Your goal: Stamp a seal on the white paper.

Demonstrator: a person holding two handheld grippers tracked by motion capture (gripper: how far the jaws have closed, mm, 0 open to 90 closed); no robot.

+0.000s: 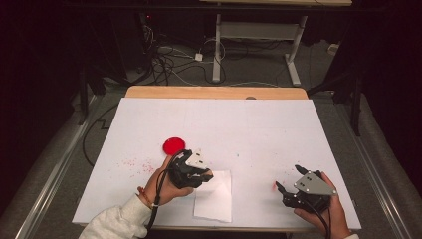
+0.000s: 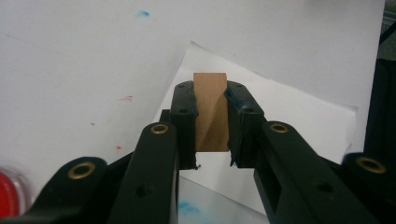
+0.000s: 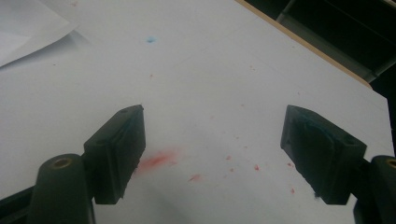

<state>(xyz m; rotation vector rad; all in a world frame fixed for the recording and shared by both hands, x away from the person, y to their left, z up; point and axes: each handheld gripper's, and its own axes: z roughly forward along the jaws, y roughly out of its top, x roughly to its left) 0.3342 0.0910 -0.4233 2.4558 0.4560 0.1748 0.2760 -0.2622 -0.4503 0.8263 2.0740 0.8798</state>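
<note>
My left gripper (image 1: 208, 175) is shut on a small brown wooden block (image 2: 211, 110), which stands upright between the jaws above a white sheet of paper (image 2: 299, 116). In the high view that paper (image 1: 215, 196) lies near the table's front edge, partly under the left gripper. A red round dish (image 1: 174, 145) sits just behind the left hand, and its rim shows at the corner of the left gripper view (image 2: 10, 192). My right gripper (image 1: 288, 178) stands open over the bare white table at the front right, nothing between its jaws (image 3: 212, 154).
The white table cover (image 1: 259, 129) carries red smudges (image 3: 156, 161) and a blue spot (image 3: 150, 40). A wooden edge (image 1: 214, 92) runs along the far side. Beyond it, cables and a desk frame (image 1: 217, 50) stand on the floor.
</note>
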